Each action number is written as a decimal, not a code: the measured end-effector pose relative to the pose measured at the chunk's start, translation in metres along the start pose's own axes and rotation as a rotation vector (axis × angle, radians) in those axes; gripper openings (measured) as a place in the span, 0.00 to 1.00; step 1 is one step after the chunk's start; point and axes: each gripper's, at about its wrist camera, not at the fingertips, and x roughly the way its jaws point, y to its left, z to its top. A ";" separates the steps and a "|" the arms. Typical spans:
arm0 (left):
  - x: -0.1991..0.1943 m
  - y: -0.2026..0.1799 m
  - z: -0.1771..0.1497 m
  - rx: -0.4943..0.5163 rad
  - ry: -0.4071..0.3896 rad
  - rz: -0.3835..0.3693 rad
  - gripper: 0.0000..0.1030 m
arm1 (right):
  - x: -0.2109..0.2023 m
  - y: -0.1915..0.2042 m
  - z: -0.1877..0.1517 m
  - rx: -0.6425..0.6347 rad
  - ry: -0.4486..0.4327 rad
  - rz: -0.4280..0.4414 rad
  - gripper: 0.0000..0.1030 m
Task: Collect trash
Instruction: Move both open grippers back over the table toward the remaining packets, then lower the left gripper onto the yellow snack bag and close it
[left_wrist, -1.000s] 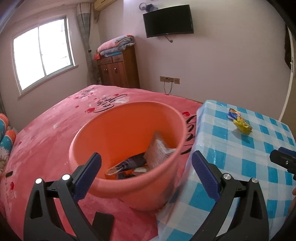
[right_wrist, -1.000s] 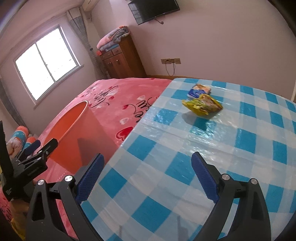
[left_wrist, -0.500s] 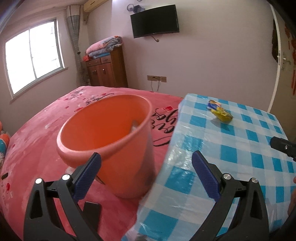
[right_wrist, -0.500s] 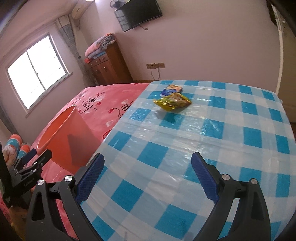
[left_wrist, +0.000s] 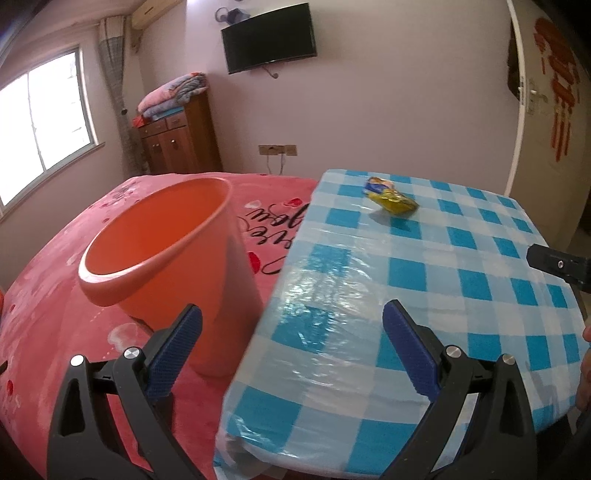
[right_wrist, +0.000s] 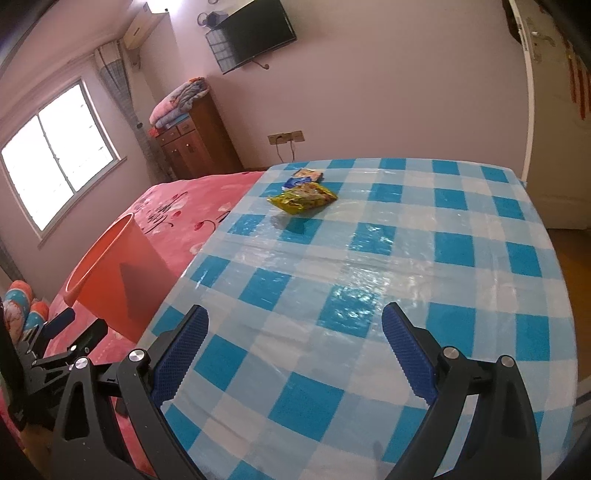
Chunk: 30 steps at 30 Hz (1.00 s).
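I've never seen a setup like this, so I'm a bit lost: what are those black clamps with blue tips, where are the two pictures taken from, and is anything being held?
No robot here: a person carries a hand-held two-finger gripper in each hand, each with a fisheye camera looking along its fingers. One picture is from the left gripper, the other from the right gripper. Both are open and hold nothing. On the blue checked table lie a yellow snack wrapper and a blue wrapper behind it, touching. Beside the table an orange bucket stands on the pink bed.
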 end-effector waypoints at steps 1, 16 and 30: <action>-0.001 -0.002 0.000 0.003 0.000 -0.007 0.96 | -0.002 -0.002 -0.002 0.002 -0.001 -0.006 0.91; 0.001 -0.053 0.007 0.064 0.017 -0.153 0.96 | -0.012 -0.045 -0.019 0.056 0.023 -0.061 0.91; 0.109 -0.131 0.093 0.254 0.078 -0.394 0.95 | 0.014 -0.102 -0.023 0.146 0.071 -0.036 0.91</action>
